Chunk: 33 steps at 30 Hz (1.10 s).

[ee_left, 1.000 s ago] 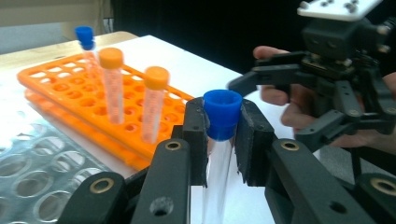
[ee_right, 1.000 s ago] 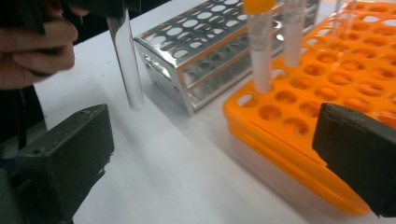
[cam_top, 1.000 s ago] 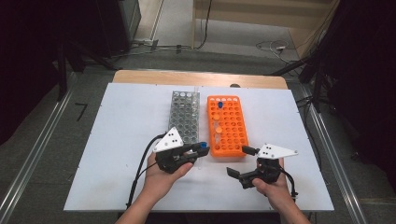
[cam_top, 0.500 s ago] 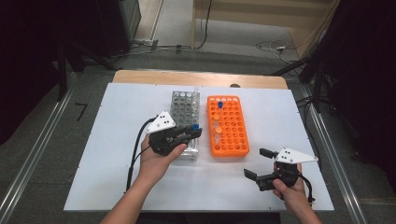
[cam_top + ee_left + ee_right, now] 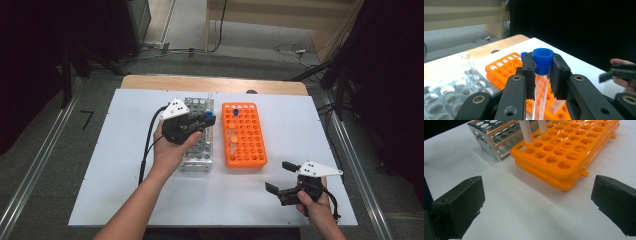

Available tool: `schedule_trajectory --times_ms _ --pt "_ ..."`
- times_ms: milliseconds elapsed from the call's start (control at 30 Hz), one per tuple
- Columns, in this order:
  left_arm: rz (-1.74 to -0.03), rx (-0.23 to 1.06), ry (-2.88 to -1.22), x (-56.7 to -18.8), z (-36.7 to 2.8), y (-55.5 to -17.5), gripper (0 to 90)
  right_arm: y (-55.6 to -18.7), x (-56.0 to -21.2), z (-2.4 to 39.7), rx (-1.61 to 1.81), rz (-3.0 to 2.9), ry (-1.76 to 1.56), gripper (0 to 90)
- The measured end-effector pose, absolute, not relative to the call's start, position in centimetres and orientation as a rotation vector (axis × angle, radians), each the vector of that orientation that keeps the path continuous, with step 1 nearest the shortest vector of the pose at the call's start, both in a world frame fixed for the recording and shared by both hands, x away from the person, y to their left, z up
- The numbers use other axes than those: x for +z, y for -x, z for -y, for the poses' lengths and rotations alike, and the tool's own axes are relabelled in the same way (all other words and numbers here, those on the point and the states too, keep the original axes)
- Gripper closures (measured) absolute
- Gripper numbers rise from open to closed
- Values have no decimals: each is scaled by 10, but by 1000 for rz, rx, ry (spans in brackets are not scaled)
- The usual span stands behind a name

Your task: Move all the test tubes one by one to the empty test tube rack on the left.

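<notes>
Blue-capped test tube [image 5: 542, 72] is pinched just under its cap in left claw [image 5: 543, 75], above metal rack [image 5: 198, 145], beside orange rack [image 5: 243, 135]. Right claw [image 5: 283, 177] gapes empty over table [image 5: 120, 190]. Risk: smooth glass slips or tilts, missing a hole.

Wide bare tabletop [image 5: 125, 150] on the near left, an easy lane for a hand. The metal rack [image 5: 199, 145] and the orange rack [image 5: 244, 135] stand side by side mid-table, a narrow channel between them. Tubes [image 5: 526, 131] rise from the orange rack's far holes, blocking low passes there. Open white surface in front of the right gripper [image 5: 284, 180], jaws spread.
</notes>
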<state>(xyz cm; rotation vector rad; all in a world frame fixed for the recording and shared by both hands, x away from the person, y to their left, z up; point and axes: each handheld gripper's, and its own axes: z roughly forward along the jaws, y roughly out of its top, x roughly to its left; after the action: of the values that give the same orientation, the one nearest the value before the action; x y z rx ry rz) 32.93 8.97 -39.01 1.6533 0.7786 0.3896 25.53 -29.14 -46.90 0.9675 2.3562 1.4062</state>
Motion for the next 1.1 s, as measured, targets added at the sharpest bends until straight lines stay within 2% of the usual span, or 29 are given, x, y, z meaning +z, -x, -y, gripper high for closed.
schedule_trajectory --times_ms 733,1100 --pt "-923 482 -1567 -403 -91 -398 761 -258 -474 287 1364 -2379 -974 0" --pt "-979 538 -1532 -411 -87 -420 761 -258 -474 289 1365 -2376 -984 0"
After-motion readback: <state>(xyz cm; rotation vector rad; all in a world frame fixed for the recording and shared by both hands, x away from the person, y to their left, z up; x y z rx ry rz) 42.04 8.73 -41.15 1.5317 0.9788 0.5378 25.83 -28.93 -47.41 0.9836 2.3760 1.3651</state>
